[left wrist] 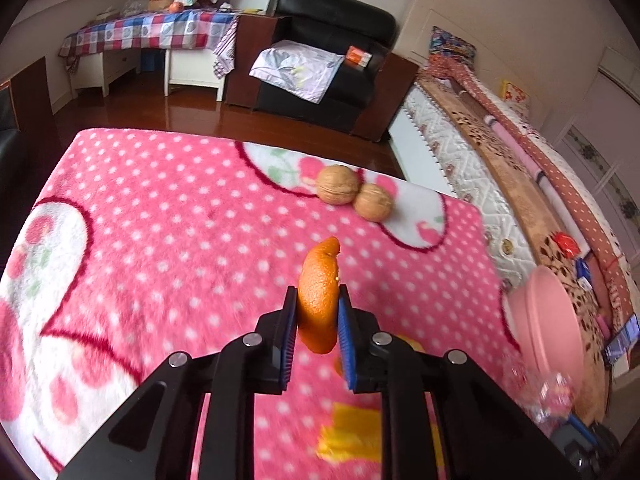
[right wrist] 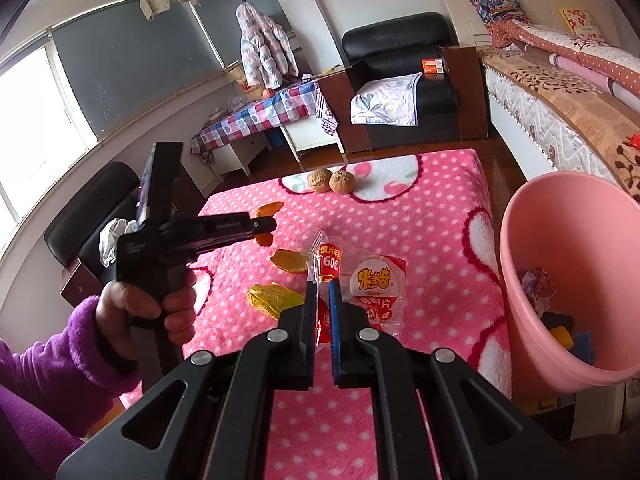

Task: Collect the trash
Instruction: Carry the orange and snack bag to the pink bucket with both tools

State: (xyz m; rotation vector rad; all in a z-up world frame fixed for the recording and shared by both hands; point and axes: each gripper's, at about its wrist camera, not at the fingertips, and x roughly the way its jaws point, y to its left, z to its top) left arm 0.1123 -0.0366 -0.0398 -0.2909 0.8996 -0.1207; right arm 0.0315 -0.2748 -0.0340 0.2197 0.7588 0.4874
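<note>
My left gripper (left wrist: 318, 300) is shut on a curved piece of orange peel (left wrist: 319, 280) and holds it above the pink dotted blanket (left wrist: 160, 220). In the right wrist view the left gripper (right wrist: 264, 226) shows at mid-left with the peel (right wrist: 267, 211) in it. My right gripper (right wrist: 321, 290) is shut on a clear snack wrapper with red print (right wrist: 360, 280), lifted over the blanket (right wrist: 432, 240). The pink trash bin (right wrist: 520, 248) stands to the right with several scraps inside; it also shows in the left wrist view (left wrist: 548, 320).
Another orange peel piece (right wrist: 290, 261) and a crumpled gold wrapper (right wrist: 274, 300) lie on the blanket. Two walnuts (right wrist: 330, 181) sit at its far end. A black armchair (right wrist: 400, 80), a checked-cloth table (right wrist: 260, 116) and a bed (right wrist: 560, 100) stand beyond.
</note>
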